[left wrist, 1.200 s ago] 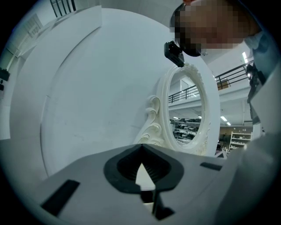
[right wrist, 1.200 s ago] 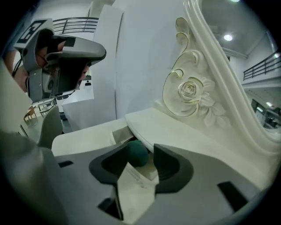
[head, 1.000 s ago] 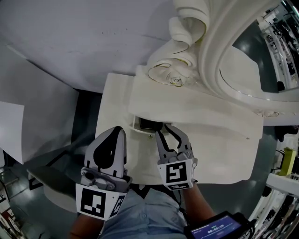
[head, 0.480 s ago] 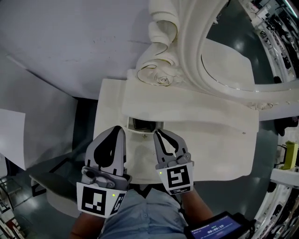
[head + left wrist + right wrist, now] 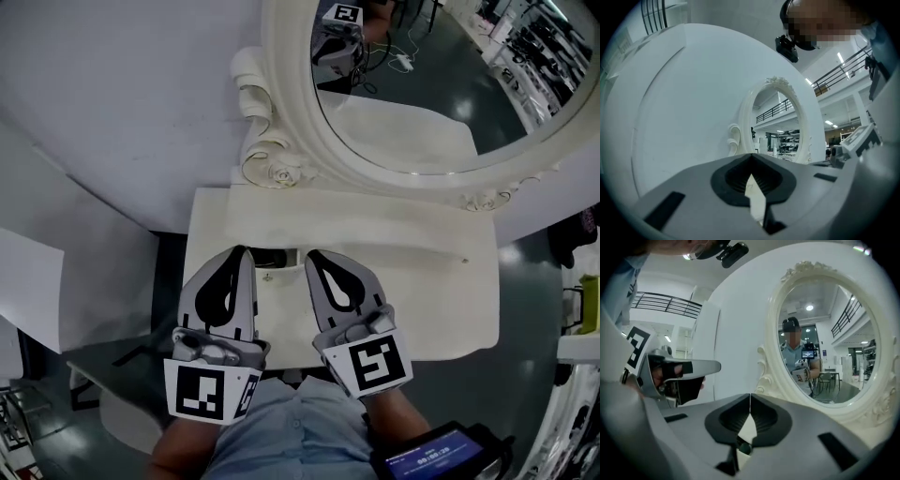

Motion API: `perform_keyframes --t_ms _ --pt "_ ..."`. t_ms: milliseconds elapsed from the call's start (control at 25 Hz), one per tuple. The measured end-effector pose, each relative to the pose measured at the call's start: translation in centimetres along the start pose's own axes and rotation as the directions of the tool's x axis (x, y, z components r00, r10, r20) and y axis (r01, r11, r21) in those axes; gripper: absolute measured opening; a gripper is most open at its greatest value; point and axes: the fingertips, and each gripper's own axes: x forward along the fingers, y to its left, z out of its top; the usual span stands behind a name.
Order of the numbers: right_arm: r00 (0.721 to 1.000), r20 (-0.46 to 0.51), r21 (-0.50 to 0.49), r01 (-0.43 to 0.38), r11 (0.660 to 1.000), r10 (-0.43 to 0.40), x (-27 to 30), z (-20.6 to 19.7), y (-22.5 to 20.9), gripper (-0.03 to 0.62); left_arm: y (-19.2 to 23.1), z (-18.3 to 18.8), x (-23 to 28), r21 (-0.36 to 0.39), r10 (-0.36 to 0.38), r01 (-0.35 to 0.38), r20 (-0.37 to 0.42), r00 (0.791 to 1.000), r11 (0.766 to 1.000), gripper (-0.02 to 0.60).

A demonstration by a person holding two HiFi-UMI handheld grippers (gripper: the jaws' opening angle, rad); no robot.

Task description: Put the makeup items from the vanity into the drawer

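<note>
No writing can be read, only the black-and-white square markers (image 5: 199,394) on the grippers and a small screen (image 5: 436,459) whose digits are too small. The vanity (image 5: 403,291) is white and smooth, with an oval mirror (image 5: 412,94) in a carved, curled frame (image 5: 267,159). Its drawer (image 5: 281,305) stands a little open — a dark thing (image 5: 270,258) shows in the gap, unclear what. The left gripper (image 5: 241,253) is clenched and empty. The right gripper (image 5: 311,255) has just been closing — its jaws now meet on nothing.
</note>
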Motion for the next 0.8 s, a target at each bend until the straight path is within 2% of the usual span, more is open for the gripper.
perform_keyframes --t_ms 120,440,800 --pt "0.999 0.047 -0.019 0.005 1.000 -0.004 -1.6 1.9 -0.5 0.003 -1.3 1.3 -0.2 0.047 0.014 -0.015 0.026 1.000 0.999 0.002" --pt "0.992 0.126 -0.074 0.025 0.997 -0.015 -4.4 4.4 -1.5 0.002 -4.6 2.8 -0.1 0.112 0.012 -0.019 0.060 0.998 0.994 0.002" --pt "0.989 0.147 -0.064 0.014 0.998 -0.005 -5.3 4.6 -2.3 0.001 -6.1 2.7 0.1 0.114 0.020 -0.028 0.069 0.997 0.993 0.002"
